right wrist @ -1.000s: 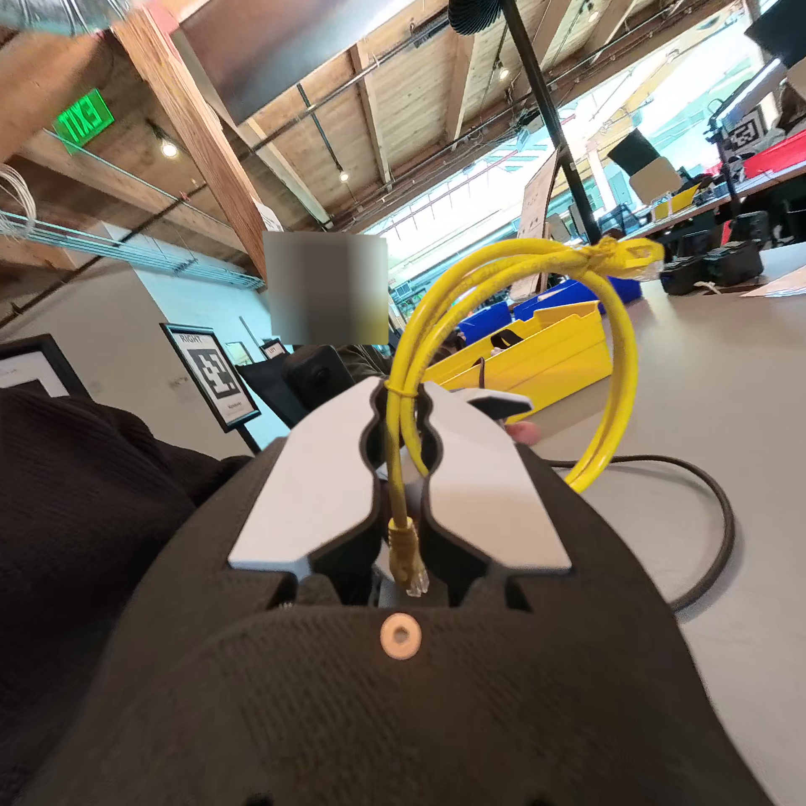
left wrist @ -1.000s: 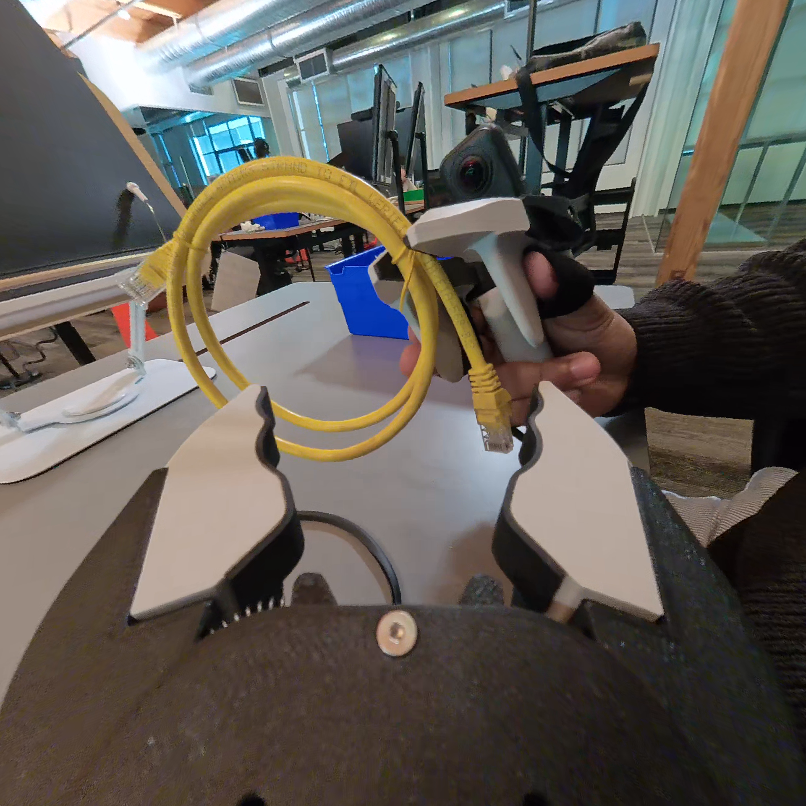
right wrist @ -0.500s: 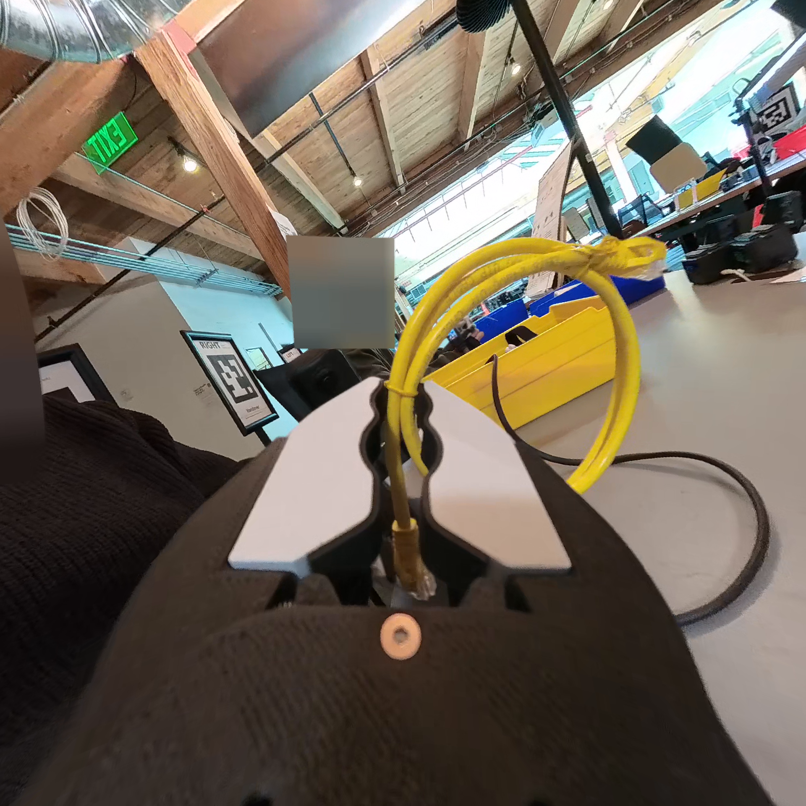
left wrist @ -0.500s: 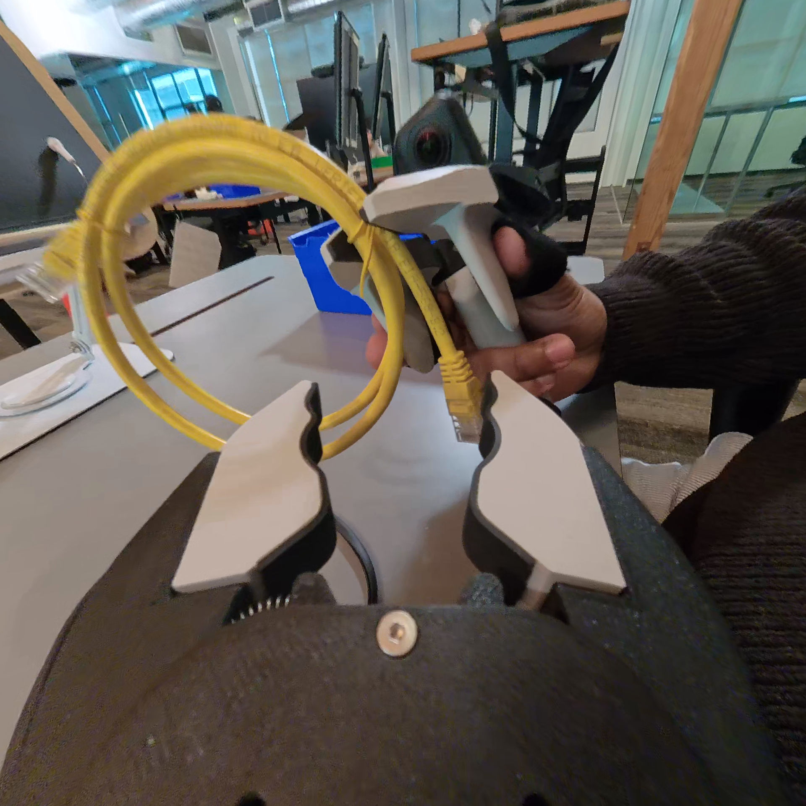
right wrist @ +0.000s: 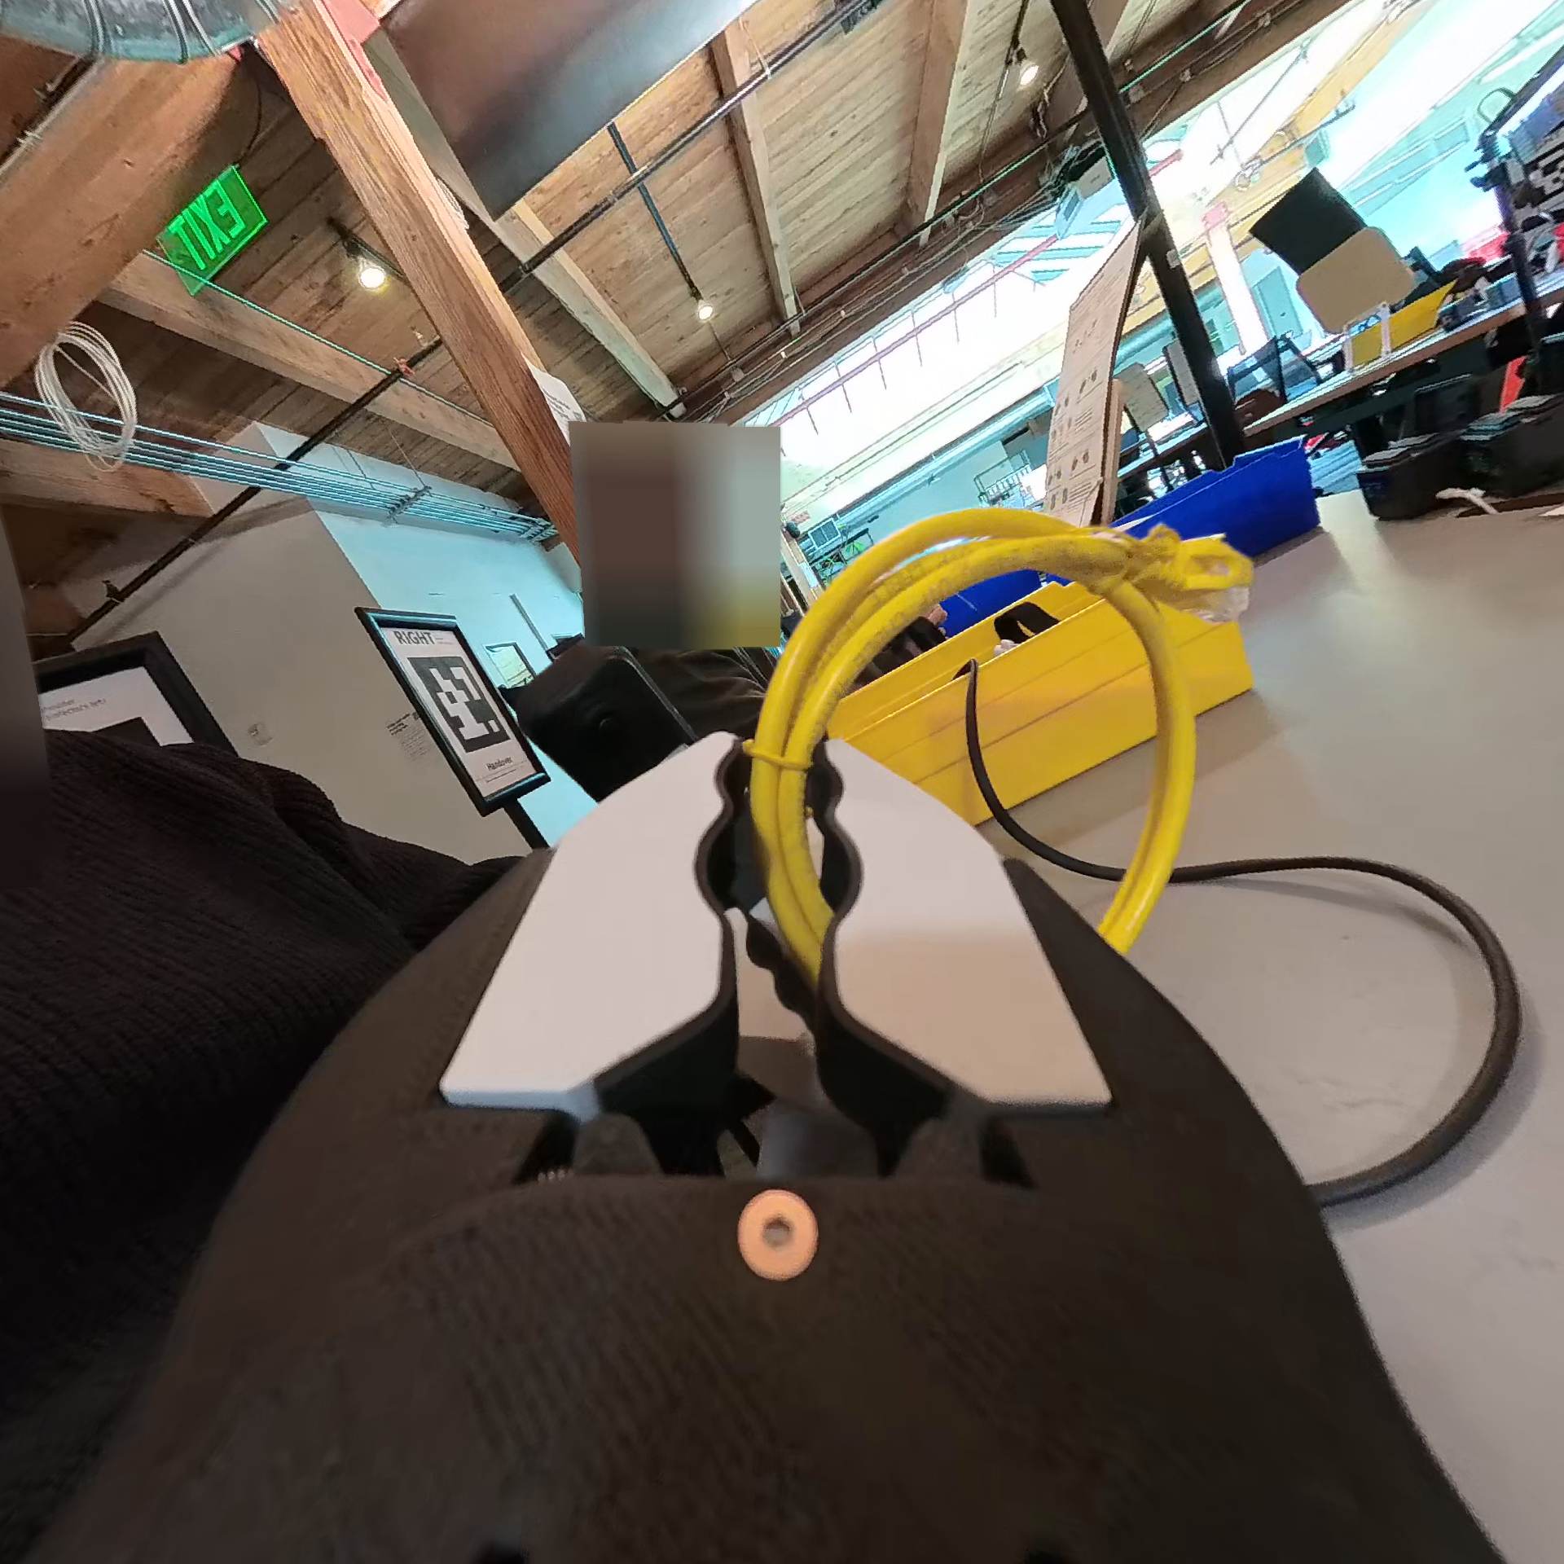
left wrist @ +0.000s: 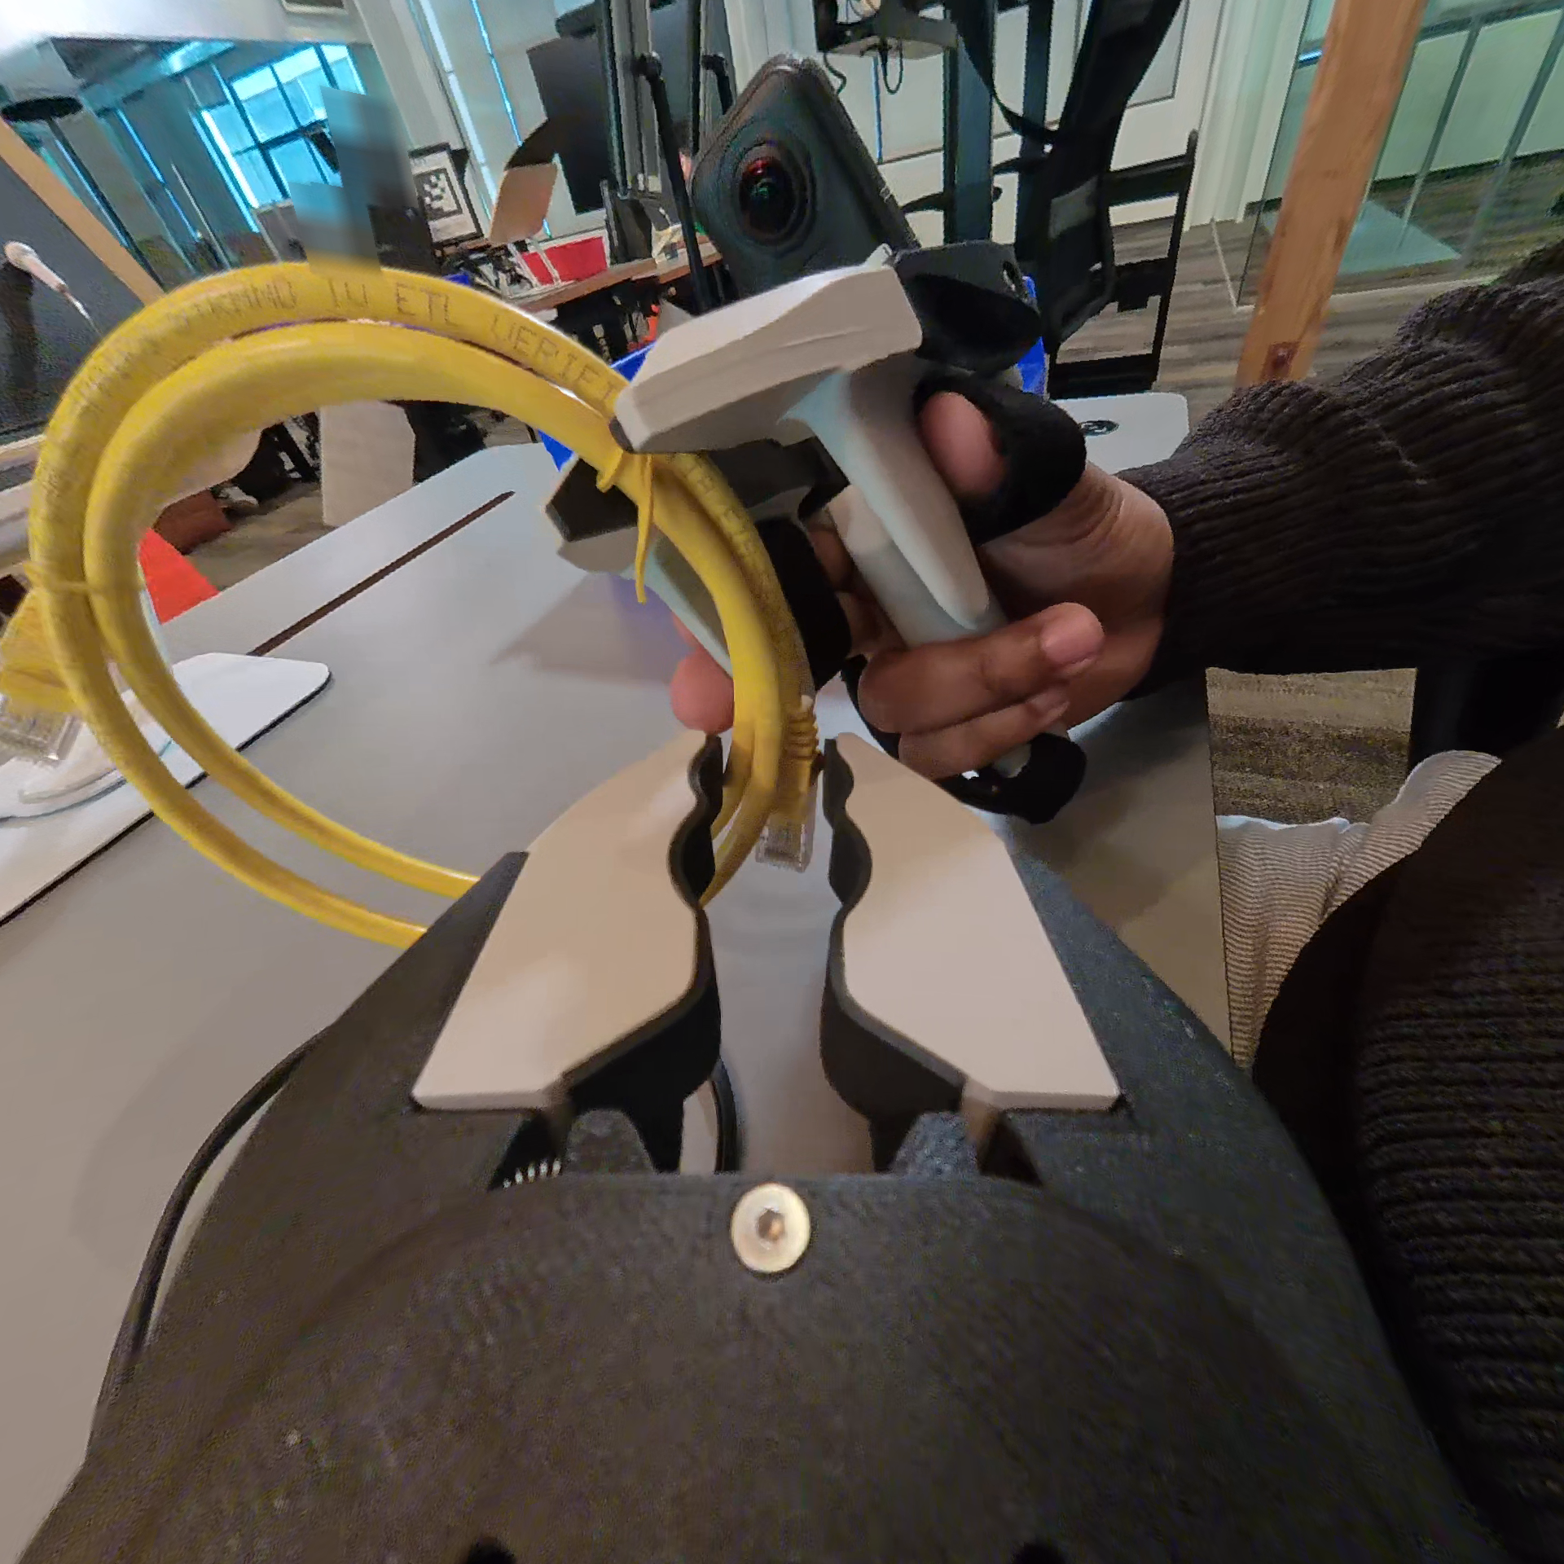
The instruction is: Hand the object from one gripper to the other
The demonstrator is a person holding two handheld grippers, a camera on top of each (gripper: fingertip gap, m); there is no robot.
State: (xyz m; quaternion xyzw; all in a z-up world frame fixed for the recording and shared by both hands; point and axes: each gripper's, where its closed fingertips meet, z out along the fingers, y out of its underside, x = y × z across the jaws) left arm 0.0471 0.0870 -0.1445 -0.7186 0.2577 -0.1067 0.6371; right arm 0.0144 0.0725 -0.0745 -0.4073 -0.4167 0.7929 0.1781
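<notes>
A coiled yellow network cable (left wrist: 338, 338) hangs in the air over a grey table (left wrist: 465, 719). My right gripper (left wrist: 592, 474), held in a person's hand (left wrist: 1016, 660), is shut on the coil at its tie. In the right wrist view the cable (right wrist: 1168, 762) rises between the right gripper's (right wrist: 783, 753) fingers. My left gripper (left wrist: 772, 749) has its fingers drawn in against the coil's lower strands and one plug (left wrist: 783, 834), so both grippers hold the cable. The other plug (left wrist: 25, 719) sticks out at the far left.
A yellow bin (right wrist: 1058, 719) and a blue bin (right wrist: 1227, 508) stand on the table (right wrist: 1354, 762) beyond the cable. A black cord (right wrist: 1439, 931) loops across the table. A white flat base (left wrist: 237, 694) lies at the left. A framed marker sign (right wrist: 457, 702) stands behind. My right fingertips sit around 7 centimetres from my left ones.
My left gripper has moved up to the cable and its fingers have drawn in from wide open onto the strands and plug. The right gripper has stayed shut on the coil.
</notes>
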